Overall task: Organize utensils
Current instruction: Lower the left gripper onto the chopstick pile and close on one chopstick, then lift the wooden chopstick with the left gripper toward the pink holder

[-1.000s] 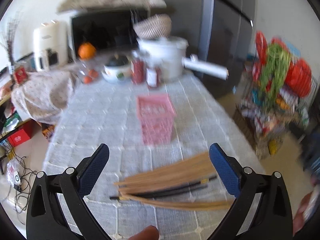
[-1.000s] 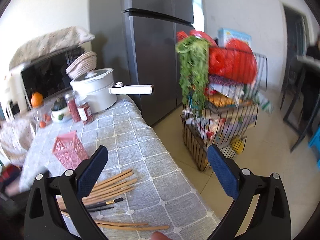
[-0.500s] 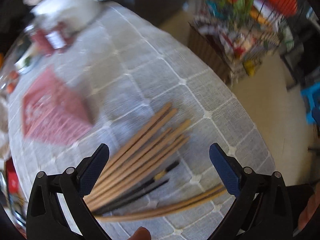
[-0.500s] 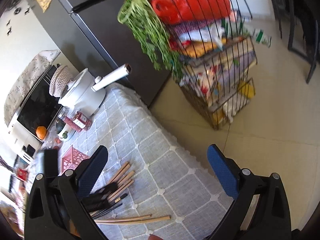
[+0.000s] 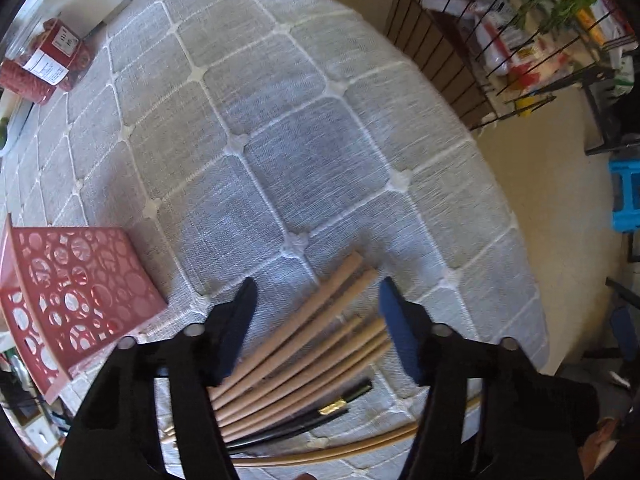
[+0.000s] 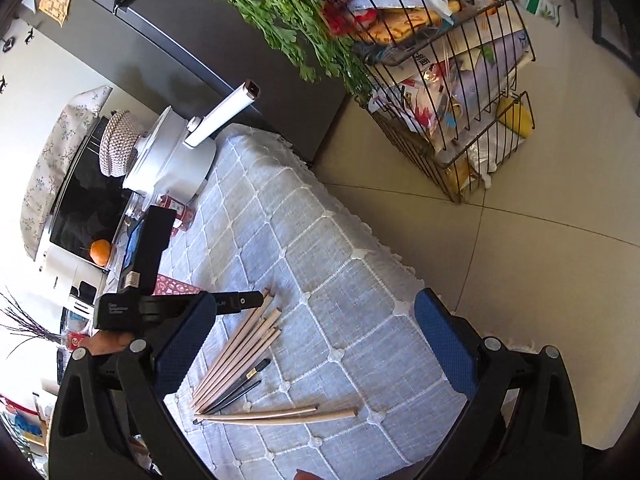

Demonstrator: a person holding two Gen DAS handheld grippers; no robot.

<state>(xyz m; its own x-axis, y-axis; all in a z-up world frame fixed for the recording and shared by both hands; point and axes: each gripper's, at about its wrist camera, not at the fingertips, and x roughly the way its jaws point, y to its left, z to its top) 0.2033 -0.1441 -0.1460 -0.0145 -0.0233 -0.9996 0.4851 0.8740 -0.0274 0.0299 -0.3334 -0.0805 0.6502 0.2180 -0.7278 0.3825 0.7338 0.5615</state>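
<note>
A fanned bundle of wooden chopsticks lies on the grey checked tablecloth. Beside it lie a black pair and a curved wooden pair. My left gripper points straight down over the bundle. Its jaws are closing, with the wooden sticks between the blue pads and still flat on the cloth. A pink perforated basket stands just left of it. My right gripper hangs open above the table's edge, holding nothing. In that view the left gripper sits over the chopsticks.
A white pot with a long handle and red jars stand at the table's far end, near a dark fridge. A wire rack of groceries stands on the floor past the table's right edge. A blue stool stands further right.
My left gripper came down over the wooden chopsticks, turned to face the cloth, and its jaws narrowed around the bundle. My right gripper tipped further down and now shows the left gripper over the sticks.
</note>
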